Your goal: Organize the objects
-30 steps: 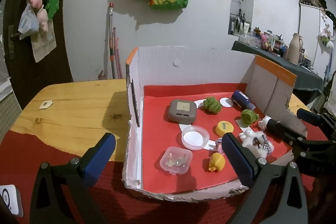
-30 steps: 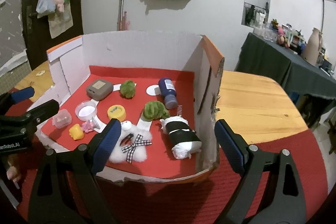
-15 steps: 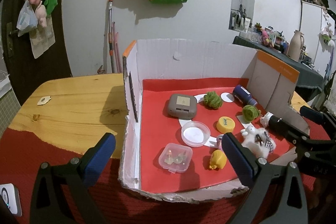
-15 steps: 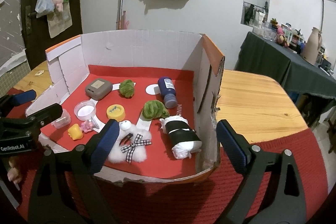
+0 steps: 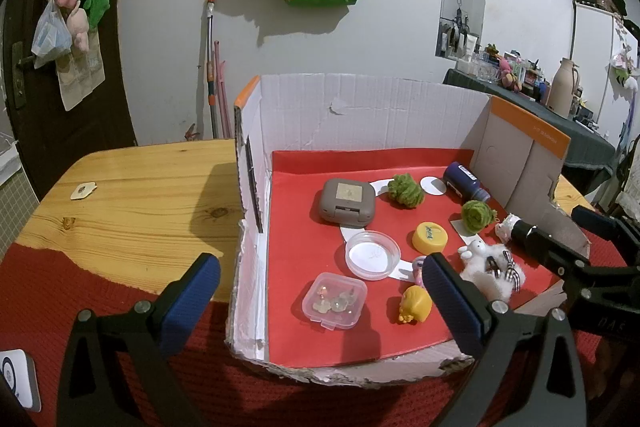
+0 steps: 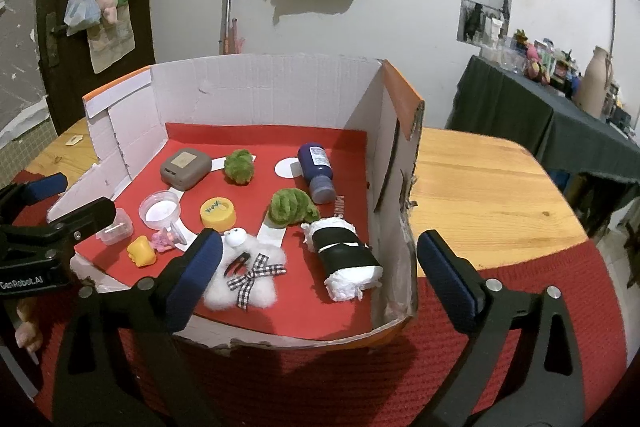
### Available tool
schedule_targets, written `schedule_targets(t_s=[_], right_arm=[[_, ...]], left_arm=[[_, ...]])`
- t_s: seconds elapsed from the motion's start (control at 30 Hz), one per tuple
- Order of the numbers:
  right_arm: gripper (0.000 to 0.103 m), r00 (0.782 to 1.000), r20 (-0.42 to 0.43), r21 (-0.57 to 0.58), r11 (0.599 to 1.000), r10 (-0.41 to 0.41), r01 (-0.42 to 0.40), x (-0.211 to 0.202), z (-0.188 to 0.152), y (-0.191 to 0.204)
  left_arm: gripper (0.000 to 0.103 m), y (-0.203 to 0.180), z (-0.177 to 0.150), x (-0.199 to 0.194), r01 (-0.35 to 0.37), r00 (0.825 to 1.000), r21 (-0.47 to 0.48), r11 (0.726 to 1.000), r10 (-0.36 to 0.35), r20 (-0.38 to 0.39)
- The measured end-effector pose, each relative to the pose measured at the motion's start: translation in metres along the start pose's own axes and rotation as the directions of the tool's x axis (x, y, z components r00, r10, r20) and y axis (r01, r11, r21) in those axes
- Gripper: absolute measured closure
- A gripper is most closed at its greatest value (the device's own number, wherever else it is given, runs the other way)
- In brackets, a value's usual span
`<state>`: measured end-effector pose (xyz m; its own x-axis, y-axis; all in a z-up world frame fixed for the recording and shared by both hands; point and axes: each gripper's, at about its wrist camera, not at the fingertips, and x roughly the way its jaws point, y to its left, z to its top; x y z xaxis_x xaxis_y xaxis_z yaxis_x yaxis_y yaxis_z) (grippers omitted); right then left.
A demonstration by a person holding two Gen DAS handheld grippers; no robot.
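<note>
Cardboard box, open-topped with a red liner, sits on the wooden table; all places below are given relative to this box.

Black-and-white roll: inside, near front corner against the right wall. Looks like soft wrapped cloth or paper, light, will squash; best pinched across the black middle band.

White fluffy toy with checked bow: inside, at the front edge, left of the roll. Very soft and light; grip the body, not the bow.

Grey case: inside, back left. Rigid, smooth, rounded corners; likely slippery, so take it across its flat sides.

Blue bottle: inside, lying down near the back right. Hard and would roll; grip across the barrel.

Two green pompoms: mid-box, soft, easy.

Clear lidded box, clear dish, yellow cap, yellow figure: front left, small hard plastic.

Left gripper: outside the front edge, jaws wide apart, nothing between them.

Right gripper: outside the front right corner, jaws opening, empty.
</note>
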<state>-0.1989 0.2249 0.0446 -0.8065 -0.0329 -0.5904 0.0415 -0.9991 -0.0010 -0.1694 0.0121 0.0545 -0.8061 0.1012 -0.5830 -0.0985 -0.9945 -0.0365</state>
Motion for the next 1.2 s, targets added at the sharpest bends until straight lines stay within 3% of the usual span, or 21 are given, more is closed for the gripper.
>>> schedule_targets(t_s=[0.2, 1.2], right_arm=[[0.004, 1.000, -0.010, 0.036, 0.999, 0.012, -0.012, 0.001, -0.001, -0.007], [0.004, 0.999, 0.035, -0.017, 1.000, -0.007, 0.007, -0.009, -0.001, 0.004]], left_arm=[[0.000, 0.000, 0.000, 0.000, 0.000, 1.000, 0.000, 1.000, 0.000, 0.001], [0.000, 0.000, -0.001, -0.001, 0.002, 1.000, 0.003, 1.000, -0.002, 0.005]])
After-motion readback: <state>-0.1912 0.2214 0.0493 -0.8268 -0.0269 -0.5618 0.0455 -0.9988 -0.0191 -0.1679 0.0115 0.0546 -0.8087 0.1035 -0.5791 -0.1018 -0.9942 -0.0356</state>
